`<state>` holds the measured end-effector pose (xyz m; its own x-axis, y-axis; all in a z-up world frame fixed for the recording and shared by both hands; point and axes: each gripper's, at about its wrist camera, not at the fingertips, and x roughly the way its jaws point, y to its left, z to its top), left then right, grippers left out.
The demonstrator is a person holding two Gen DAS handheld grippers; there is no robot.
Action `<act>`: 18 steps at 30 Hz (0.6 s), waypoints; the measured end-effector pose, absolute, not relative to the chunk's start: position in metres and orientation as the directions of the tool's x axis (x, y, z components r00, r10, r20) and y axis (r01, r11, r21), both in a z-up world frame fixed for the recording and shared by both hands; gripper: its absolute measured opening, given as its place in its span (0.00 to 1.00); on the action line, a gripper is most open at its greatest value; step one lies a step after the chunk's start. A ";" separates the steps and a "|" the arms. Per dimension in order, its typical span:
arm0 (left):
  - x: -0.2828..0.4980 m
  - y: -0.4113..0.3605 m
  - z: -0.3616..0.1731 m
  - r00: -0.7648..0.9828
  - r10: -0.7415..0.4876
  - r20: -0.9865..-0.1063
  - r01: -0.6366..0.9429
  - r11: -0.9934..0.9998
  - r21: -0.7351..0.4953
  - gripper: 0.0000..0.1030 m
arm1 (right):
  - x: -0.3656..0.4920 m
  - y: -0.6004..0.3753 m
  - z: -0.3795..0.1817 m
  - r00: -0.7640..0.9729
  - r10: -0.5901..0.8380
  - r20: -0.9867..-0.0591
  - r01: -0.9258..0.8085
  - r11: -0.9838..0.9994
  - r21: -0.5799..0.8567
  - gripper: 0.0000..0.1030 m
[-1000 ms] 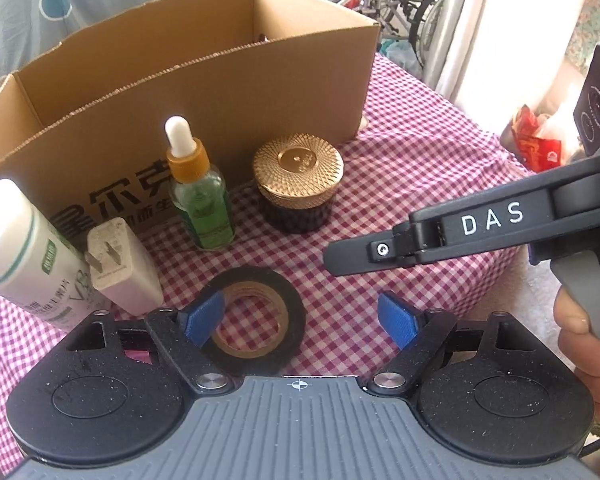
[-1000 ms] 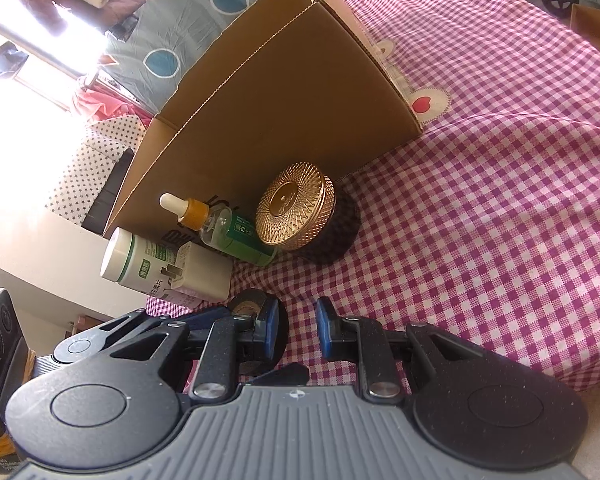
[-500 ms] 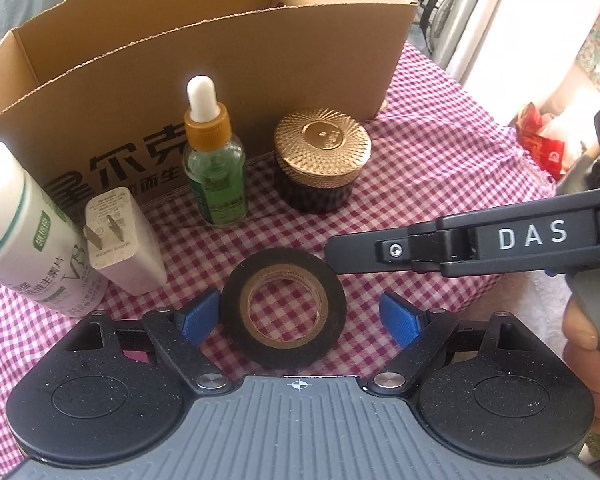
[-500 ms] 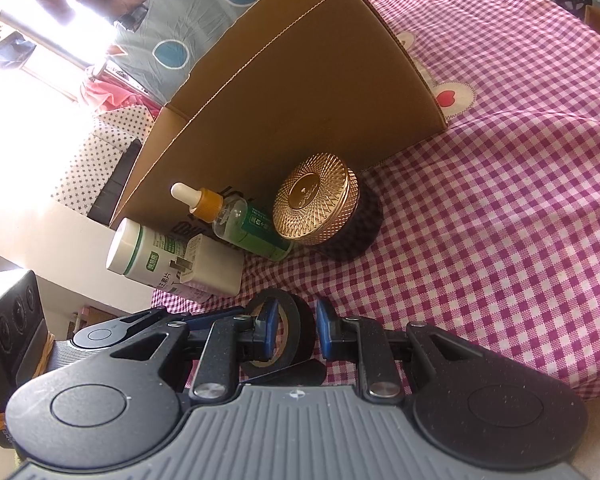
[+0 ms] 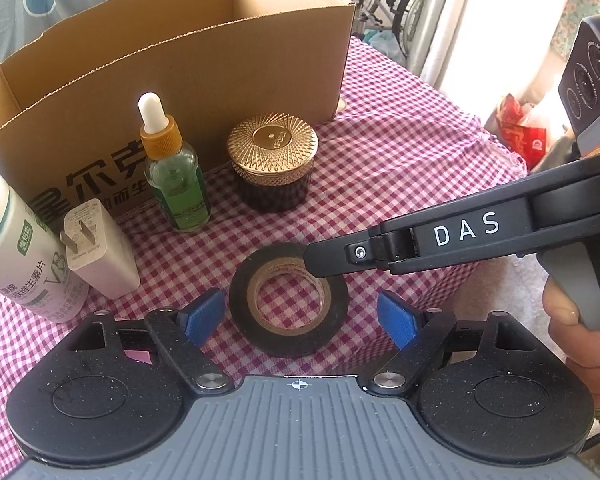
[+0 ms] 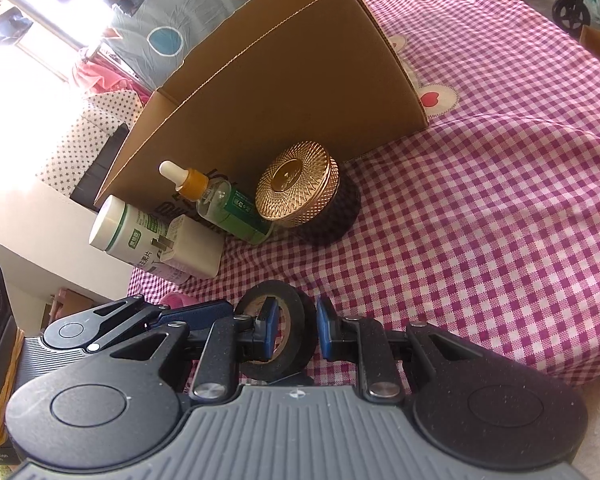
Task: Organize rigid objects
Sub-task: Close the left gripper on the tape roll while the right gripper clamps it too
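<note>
Closing the left gripper [image 5: 300,312] from a wide spread around 1 roll of black tape [image 5: 284,344], with both blue pads [image 5: 204,312] clear of the roll. Lying flat on the pink checked cloth [image 5: 400,168], near its front edge and well apart from the cardboard box [image 5: 260,60].

Holding the right gripper [image 6: 296,320] narrow in a hand [image 5: 580,340], straddling the far right wall of the roll with 1 finger inside the ring and 1 outside; pressing or not, impossible to tell.

Standing in front of the box: 1 white bottle [image 5: 16,240], 1 white charger plug [image 5: 100,256], 1 green dropper bottle [image 5: 176,184] and 1 gold-lidded jar [image 5: 272,148].
</note>
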<state>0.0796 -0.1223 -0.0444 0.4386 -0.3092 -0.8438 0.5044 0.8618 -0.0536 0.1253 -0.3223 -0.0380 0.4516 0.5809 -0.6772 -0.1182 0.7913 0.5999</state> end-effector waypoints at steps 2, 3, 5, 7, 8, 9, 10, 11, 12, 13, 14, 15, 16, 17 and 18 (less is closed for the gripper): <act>0.077 -0.121 -0.048 0.440 -0.300 -0.847 0.503 0.863 -0.045 0.78 | 0.125 -0.319 -0.038 0.452 0.575 -0.682 -0.120 0.796 0.593 0.22; 0.076 -0.121 -0.049 0.438 -0.297 -0.848 0.503 0.863 -0.043 0.77 | 0.124 -0.318 -0.038 0.452 0.574 -0.682 -0.121 0.797 0.591 0.22; 0.074 -0.120 -0.052 0.435 -0.296 -0.850 0.502 0.864 -0.044 0.76 | 0.124 -0.315 -0.038 0.451 0.573 -0.685 -0.122 0.799 0.588 0.22; 0.074 -0.120 -0.054 0.437 -0.292 -0.851 0.498 0.866 -0.042 0.74 | 0.124 -0.314 -0.039 0.452 0.569 -0.688 -0.121 0.803 0.584 0.22; 0.074 -0.120 -0.054 0.442 -0.291 -0.849 0.498 0.867 -0.038 0.74 | 0.124 -0.314 -0.040 0.453 0.568 -0.687 -0.121 0.803 0.584 0.22; 0.073 -0.120 -0.054 0.444 -0.289 -0.848 0.498 0.867 -0.034 0.73 | 0.124 -0.314 -0.040 0.453 0.567 -0.687 -0.121 0.803 0.583 0.22; 0.073 -0.120 -0.054 0.447 -0.288 -0.847 0.498 0.867 -0.032 0.73 | 0.125 -0.314 -0.040 0.454 0.568 -0.687 -0.120 0.803 0.584 0.22; 0.073 -0.120 -0.054 0.452 -0.285 -0.845 0.497 0.867 -0.027 0.73 | 0.125 -0.313 -0.040 0.455 0.567 -0.686 -0.120 0.803 0.584 0.22; 0.073 -0.120 -0.054 0.455 -0.283 -0.844 0.498 0.867 -0.023 0.73 | 0.125 -0.313 -0.040 0.456 0.566 -0.687 -0.120 0.804 0.583 0.22; 0.072 -0.120 -0.054 0.458 -0.281 -0.844 0.499 0.867 -0.018 0.73 | 0.125 -0.312 -0.040 0.457 0.565 -0.687 -0.121 0.805 0.581 0.22; 0.073 -0.121 -0.054 0.460 -0.279 -0.843 0.499 0.866 -0.014 0.73 | 0.125 -0.312 -0.041 0.459 0.563 -0.688 -0.122 0.806 0.579 0.22; 0.073 -0.121 -0.054 0.462 -0.279 -0.842 0.499 0.867 -0.014 0.73 | 0.125 -0.312 -0.040 0.461 0.560 -0.689 -0.123 0.809 0.575 0.22; 0.073 -0.121 -0.054 0.463 -0.279 -0.841 0.498 0.867 -0.014 0.73 | 0.126 -0.312 -0.040 0.463 0.557 -0.690 -0.126 0.811 0.571 0.22; 0.073 -0.121 -0.054 0.465 -0.280 -0.840 0.497 0.868 -0.014 0.73 | 0.126 -0.311 -0.040 0.465 0.554 -0.691 -0.129 0.814 0.566 0.22; 0.073 -0.121 -0.054 0.468 -0.280 -0.839 0.496 0.868 -0.013 0.72 | 0.126 -0.311 -0.040 0.469 0.550 -0.691 -0.131 0.817 0.561 0.22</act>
<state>0.0730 -0.1207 -0.0543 0.4675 -0.2796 -0.8386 0.4957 0.8684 -0.0132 0.1258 -0.3106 -0.0399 0.4686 0.5499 -0.6914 -0.1311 0.8172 0.5612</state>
